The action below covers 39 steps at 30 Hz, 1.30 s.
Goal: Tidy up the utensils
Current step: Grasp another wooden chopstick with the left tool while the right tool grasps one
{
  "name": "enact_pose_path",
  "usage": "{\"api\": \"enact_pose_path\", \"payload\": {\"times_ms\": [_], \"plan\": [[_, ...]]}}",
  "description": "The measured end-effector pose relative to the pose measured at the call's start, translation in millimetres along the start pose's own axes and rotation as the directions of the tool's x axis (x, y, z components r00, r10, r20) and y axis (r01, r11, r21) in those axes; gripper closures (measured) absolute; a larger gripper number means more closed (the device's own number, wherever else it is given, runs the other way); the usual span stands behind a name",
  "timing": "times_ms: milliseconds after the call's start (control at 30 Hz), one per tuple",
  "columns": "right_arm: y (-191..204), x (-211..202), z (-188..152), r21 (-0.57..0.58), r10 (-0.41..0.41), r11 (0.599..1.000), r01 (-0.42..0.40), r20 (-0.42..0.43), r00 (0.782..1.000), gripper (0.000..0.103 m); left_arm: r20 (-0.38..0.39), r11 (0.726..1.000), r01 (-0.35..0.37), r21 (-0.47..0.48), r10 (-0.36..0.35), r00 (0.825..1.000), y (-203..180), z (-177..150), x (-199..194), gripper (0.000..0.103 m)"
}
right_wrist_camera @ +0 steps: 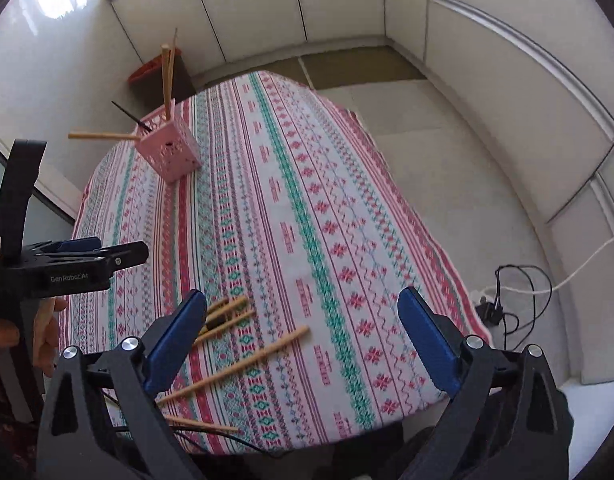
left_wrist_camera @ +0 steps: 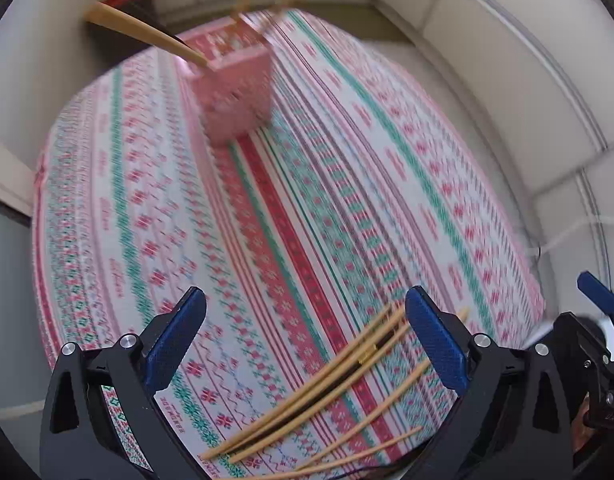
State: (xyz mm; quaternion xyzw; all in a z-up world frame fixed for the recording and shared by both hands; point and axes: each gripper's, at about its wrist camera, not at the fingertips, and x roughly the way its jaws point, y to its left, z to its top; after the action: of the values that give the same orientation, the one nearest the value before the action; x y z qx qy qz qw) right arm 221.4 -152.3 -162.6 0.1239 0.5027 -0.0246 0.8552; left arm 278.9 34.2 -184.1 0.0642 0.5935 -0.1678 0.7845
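A pink perforated utensil holder (right_wrist_camera: pixel 169 152) stands at the far left of the patterned tablecloth (right_wrist_camera: pixel 307 220), with several wooden chopsticks and one dark stick in it. It shows blurred in the left wrist view (left_wrist_camera: pixel 237 92). Several loose wooden chopsticks (left_wrist_camera: pixel 327 380) lie near the table's front edge, and show in the right wrist view (right_wrist_camera: pixel 243 364). My left gripper (left_wrist_camera: pixel 307 340) is open and empty above them. My right gripper (right_wrist_camera: pixel 303 340) is open and empty above the same pile. The left gripper (right_wrist_camera: pixel 87 258) also shows from the side.
A red-topped dark stand (right_wrist_camera: pixel 155 70) sits behind the table's far left corner. White cabinet walls (right_wrist_camera: pixel 507 80) surround the table. A power strip with black and white cables (right_wrist_camera: pixel 507 292) lies on the floor at the right.
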Motion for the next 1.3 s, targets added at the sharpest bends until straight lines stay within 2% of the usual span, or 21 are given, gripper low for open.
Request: {"api": "enact_pose_path", "payload": {"times_ms": [100,233,433,533,600,633,800,933,1033,1100,1133,1200,1300], "plan": [[0.8,10.0,-10.0,0.01,0.006,1.0,-0.005,-0.071,0.997,0.009,-0.079,0.998,-0.002,0.057,0.007,0.997,-12.2,-5.5,21.0,0.007],[-4.1,22.3,-28.8,0.01,-0.028,1.0,0.029,-0.135,0.99,0.009,-0.188,0.997,0.02,0.079,-0.004,0.982,-17.7,-8.4,48.0,0.011],[-17.1,35.5,-40.6,0.079,0.012,0.997,0.006,-0.224,0.975,0.009,-0.234,0.994,0.017,0.104,0.007,0.972,-23.7,-9.0,66.2,0.021],[-21.4,39.3,-41.2,0.104,0.02,0.995,0.006,-0.245,0.969,0.009,-0.253,0.994,0.01,0.113,0.019,0.967,-23.4,-10.4,74.7,0.029],[-23.5,41.4,-41.7,0.12,0.025,0.993,0.006,-0.255,0.967,0.009,-0.265,0.993,0.003,0.119,0.029,0.964,-23.8,-13.2,81.0,0.039],[-24.4,42.5,-41.8,0.127,0.027,0.992,0.007,-0.258,0.966,0.009,-0.27,0.993,0.012,0.118,0.02,0.963,-23.3,-13.5,82.7,0.039],[-26.9,49.2,-42.8,0.168,0.037,0.986,0.009,-0.272,0.961,0.009,-0.263,0.987,0.019,0.162,0.025,0.964,-29.9,-8.5,92.1,0.043],[-23.5,56.1,-43.6,0.184,0.036,0.983,0.018,-0.286,0.957,0.01,-0.23,0.966,-0.025,0.256,0.086,0.969,-50.8,-12.5,99.2,0.045],[-20.2,64.6,-43.0,0.212,0.034,0.977,0.032,-0.3,0.953,0.021,-0.201,0.966,-0.008,0.258,0.061,0.978,-52.7,-10.7,95.4,0.059],[-17.2,73.2,-42.5,0.236,0.044,0.971,0.036,-0.323,0.945,0.032,-0.17,0.972,0.003,0.236,0.038,0.985,-45.1,-6.9,89.7,0.087],[-15.1,78.1,-42.3,0.252,0.051,0.967,0.037,-0.334,0.941,0.034,-0.151,0.976,-0.003,0.219,0.037,0.988,-38.4,-5.0,88.7,0.093],[-9.8,87.5,-41.9,0.279,0.064,0.959,0.039,-0.35,0.935,0.042,-0.141,0.983,0.036,0.178,-0.011,0.99,-22.2,-1.5,88.6,0.095],[-0.8,100.8,-40.6,0.306,0.058,0.95,0.063,-0.37,0.927,0.05,-0.104,0.986,-0.01,0.169,0.028,0.994,-10.1,2.0,84.1,0.097]]}}
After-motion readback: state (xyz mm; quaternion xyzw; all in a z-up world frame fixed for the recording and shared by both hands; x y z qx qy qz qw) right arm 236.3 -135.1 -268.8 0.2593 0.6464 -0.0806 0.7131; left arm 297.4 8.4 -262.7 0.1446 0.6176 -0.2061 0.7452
